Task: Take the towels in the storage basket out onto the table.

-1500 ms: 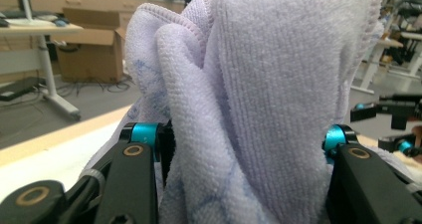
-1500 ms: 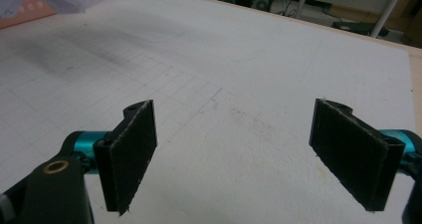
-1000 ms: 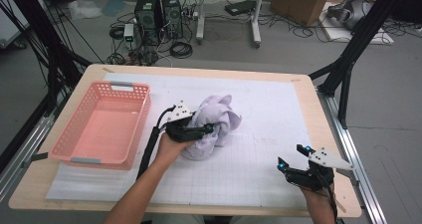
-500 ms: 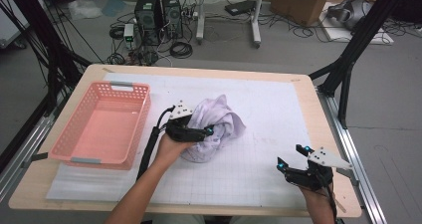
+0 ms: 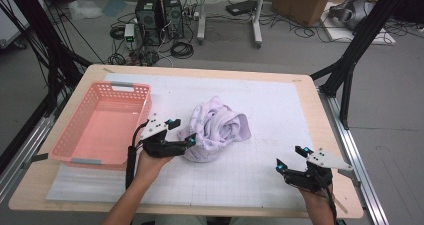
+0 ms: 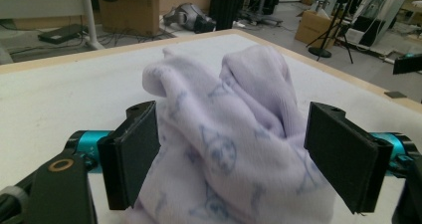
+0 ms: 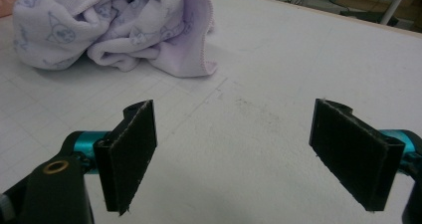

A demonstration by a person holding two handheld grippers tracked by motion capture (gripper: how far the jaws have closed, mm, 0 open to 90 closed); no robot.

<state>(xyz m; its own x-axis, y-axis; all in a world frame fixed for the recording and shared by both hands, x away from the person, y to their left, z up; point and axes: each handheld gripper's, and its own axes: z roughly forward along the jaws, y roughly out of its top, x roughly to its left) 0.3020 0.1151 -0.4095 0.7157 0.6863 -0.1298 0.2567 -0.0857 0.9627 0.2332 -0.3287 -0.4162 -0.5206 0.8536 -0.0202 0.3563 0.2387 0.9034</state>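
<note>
Now the left gripper [image 5: 176, 138] has its jaws spread wide, having just been opening, and its hand has slid back toward the basket since a second ago. The crumpled lavender printed towel [image 5: 218, 129] bulges between the pads in the left gripper view, with the left pad brushing the cloth but no squeeze, so I judge this a release and the towel sits free, heaped at mid-mat. The right gripper [image 5: 292, 159] hangs parked near the front right table edge [image 5: 356, 185], jaws wide apart on nothing. The pink basket [image 5: 102, 126] lies just left of the left gripper. Bare mat [image 5: 280, 105] lies open right of and behind the towel for spreading it.
</note>
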